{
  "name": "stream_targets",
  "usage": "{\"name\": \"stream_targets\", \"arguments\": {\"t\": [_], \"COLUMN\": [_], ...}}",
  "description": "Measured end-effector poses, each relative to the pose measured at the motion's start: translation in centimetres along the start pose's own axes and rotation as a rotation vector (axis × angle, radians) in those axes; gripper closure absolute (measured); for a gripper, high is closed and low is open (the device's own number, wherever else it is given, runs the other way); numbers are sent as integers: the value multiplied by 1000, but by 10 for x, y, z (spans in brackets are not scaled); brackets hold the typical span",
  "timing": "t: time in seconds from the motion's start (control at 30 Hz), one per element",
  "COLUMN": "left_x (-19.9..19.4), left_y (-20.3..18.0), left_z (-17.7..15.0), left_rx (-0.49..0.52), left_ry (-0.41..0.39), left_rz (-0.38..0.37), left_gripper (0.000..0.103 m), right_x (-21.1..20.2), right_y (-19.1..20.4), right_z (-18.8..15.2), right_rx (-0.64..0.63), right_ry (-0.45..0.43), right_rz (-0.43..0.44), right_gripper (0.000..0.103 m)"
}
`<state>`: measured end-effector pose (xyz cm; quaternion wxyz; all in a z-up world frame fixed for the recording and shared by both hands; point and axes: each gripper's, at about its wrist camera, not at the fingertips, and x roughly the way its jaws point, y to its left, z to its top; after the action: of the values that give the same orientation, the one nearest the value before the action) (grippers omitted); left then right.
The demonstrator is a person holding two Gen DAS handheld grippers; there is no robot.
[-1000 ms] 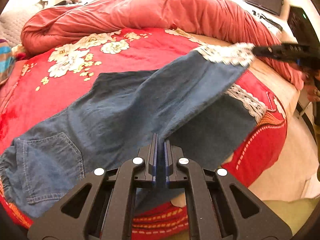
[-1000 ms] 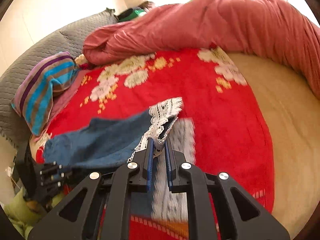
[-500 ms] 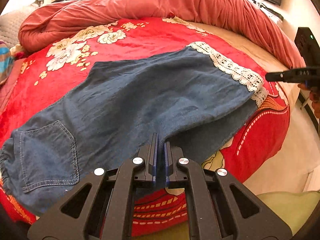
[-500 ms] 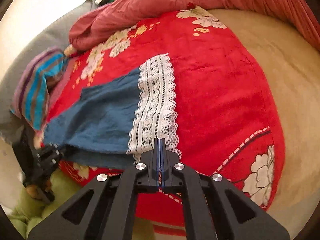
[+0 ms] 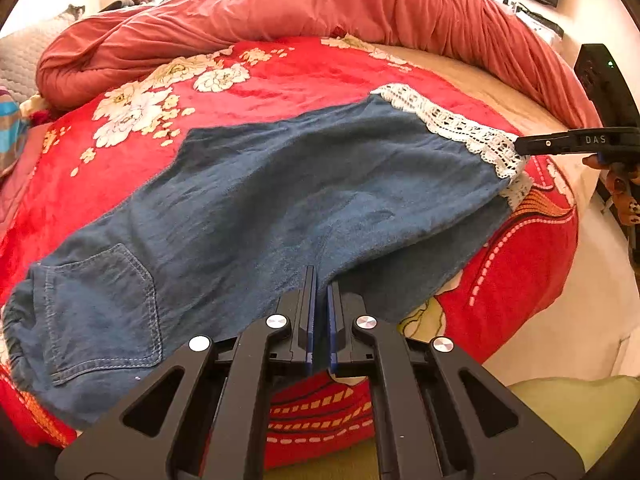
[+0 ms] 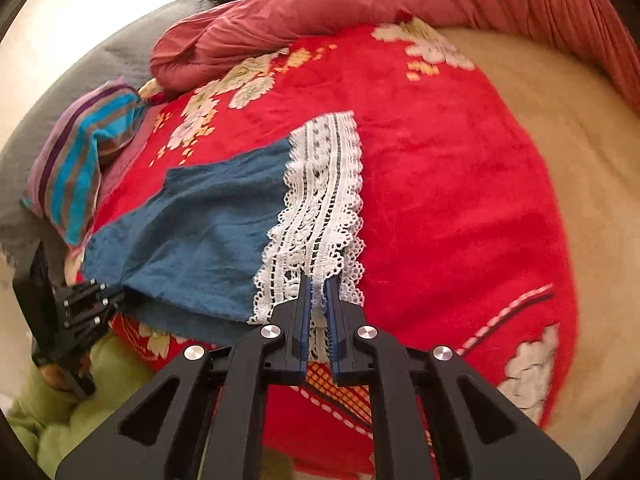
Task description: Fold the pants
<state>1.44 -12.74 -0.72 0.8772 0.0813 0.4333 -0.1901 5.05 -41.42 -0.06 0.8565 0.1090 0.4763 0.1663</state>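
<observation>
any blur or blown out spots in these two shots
Left wrist view: sharp on the pants, but the wall at top left and the sheet at right are washed out; fisheye bends the bed edge. Right wrist view: lace hem crisp, red blanket and its right-edge flowers smeared.

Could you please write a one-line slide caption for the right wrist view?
Right tongs pinch the white lace hem of blue pants on a red floral blanket.

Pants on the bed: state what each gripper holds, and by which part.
Both grippers hold the pants. The left gripper pinches the near edge of the blue leg; the right gripper pinches the white lace hem.
</observation>
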Motion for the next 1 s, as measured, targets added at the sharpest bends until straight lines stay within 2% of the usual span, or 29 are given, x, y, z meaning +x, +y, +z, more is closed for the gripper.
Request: {"name": "stream_targets", "arguments": {"t": [0.13, 0.23, 0.3, 0.37, 0.4, 0.43, 0.47, 0.53, 0.6, 0.67, 0.7, 0.77, 0.8, 0.87, 0.97, 1.0], "left_x": [-2, 5, 6, -4, -10, -20, -30, -50, -64, -70, -71, -70, -69, -65, -56, -52], "left_y": [-6, -6, -4, -2, 0, 4, 10, 30, 60, 91, 110, 139, 150, 169, 180, 183], "left_z": [-4, -8, -10, -11, -11, -11, -11, -12, -15, -22, -27, -40, -44, -54, -59, -60], "left_rx": [32, 40, 29, 22, 16, 7, -7, -70, -174, -284, -351, -468, -513, -590, -624, -636], "left_ry": [15, 49, 57, 36, 17, -14, -46, -107, -130, -118, -98, -68, -65, -50, -21, -16], "left_rz": [-22, -34, -40, -34, -38, -44, -43, -2, 81, 177, 242, 328, 328, 334, 385, 374], "left_gripper": [103, 100, 99, 82, 68, 61, 60, 46, 38, 36, 32, 20, 12, 12, 12, 12], "right_x": [-6, 8, 17, 14, 8, 1, -4, -11, -11, 0, 6, 22, 29, 44, 59, 63], "right_y": [4, 2, -2, -3, -3, -4, -4, -2, 7, 24, 31, 45, 51, 63, 79, 83], "right_z": [-6, -13, -15, -13, -10, -6, -2, 7, 13, 16, 16, 15, 14, 13, 9, 7], "right_rx": [-60, -82, -69, -63, -66, -70, -74, -80, -113, -167, -187, -228, -247, -276, -313, -329], "right_ry": [39, 88, 112, 107, 85, 53, 28, -26, -55, -49, -39, -8, 5, 33, 62, 71], "right_rz": [-33, -86, -91, -97, -105, -118, -125, -117, -90, -45, -23, 26, 44, 78, 104, 105], "right_gripper": [96, 96, 93, 79, 77, 76, 76, 75, 74, 74, 73, 72, 71, 66, 61, 60]}}
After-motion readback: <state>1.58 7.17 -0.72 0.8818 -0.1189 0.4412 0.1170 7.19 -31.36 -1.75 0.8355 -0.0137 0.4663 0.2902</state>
